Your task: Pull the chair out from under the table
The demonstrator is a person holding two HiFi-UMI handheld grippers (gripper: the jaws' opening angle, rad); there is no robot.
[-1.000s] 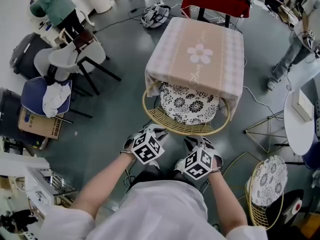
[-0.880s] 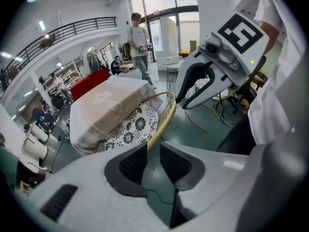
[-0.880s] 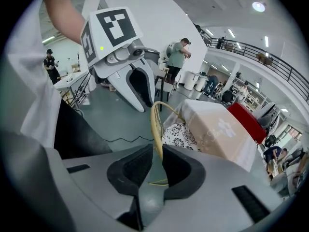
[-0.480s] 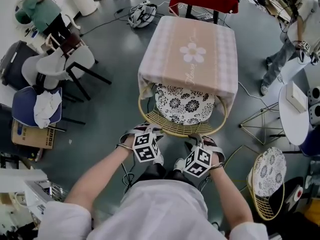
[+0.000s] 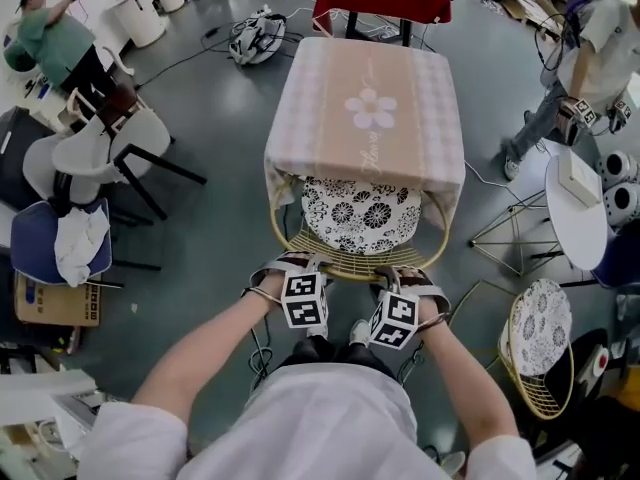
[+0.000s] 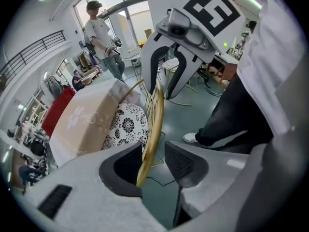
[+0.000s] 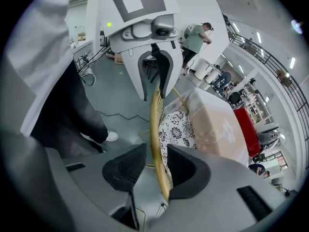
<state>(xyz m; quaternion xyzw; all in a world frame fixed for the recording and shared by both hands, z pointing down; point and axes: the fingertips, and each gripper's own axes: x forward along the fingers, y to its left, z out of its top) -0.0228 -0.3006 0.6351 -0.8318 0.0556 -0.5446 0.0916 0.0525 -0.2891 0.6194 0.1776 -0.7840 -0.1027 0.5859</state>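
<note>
– Golden wire sits inside both our tools now. A second ago we hung short of the chair, on its six o'clock side. Since then we have dropped both hands onto its back rim.
– And the jaws?
– They have just been opening. In the left gripper view they stand spread, with the rim running up between them. It lies close against one pad, and the other pad is clear of it. The right gripper shows the same: jaws spread, rim between them, nothing pinched.
– So we hold nothing yet?
– Not yet, as we read it. We only straddle the rim, the left gripper towards the chair's seven o'clock and the right towards its five.
– Where is the chair itself?
– At our twelve o'clock, tucked in. Its patterned cushion lies partly under the table, and only the back curve stands out towards us.
– What does that mean for the pull?
– We judge the reach done and the grasp next. Both pairs of jaws must close on the wire before we draw back towards six o'clock. If one side closes late, we expect the chair to swing rather than slide straight.
</note>
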